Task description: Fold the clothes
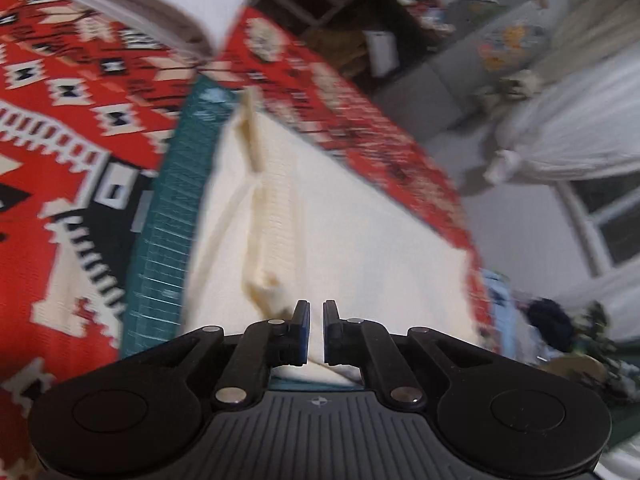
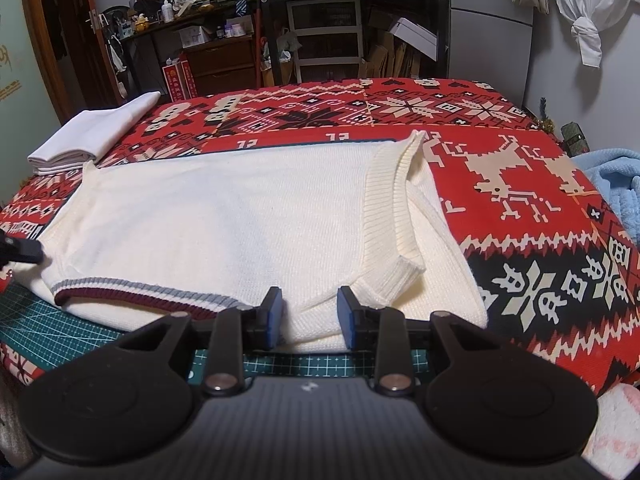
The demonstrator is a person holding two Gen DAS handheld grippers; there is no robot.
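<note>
While the cream knitted sweater [image 2: 224, 216] lay flat and partly folded on the green cutting mat [image 2: 60, 320], over the red patterned blanket [image 2: 520, 184], both tools were close to it. The right hand-held gripper [image 2: 308, 316] stood at the near edge with its jaws a moderate width apart and nothing between them, just above the knit next to the ribbed cuff [image 2: 400, 280]. The left hand-held gripper [image 1: 316, 332] hovered low at the sweater's left side, its jaws almost closed with only a thin gap. The left wrist view was blurred, and I could not tell if any cloth was caught there.

The knit looked soft, thick and rather limp, so I judged it would sag and stretch if lifted by one point. The ribbed hem with the dark red and blue stripes [image 2: 140, 292] and the ribbed cuff seemed the firmest places to take hold, with both layers pinched together.

A folded white garment [image 2: 92, 136] rested at the far left corner of the blanket, apart from the sweater. A light blue fleece [image 2: 612, 184] lay at the right edge. Neither stood in the way, and the surface around the sweater was free.
</note>
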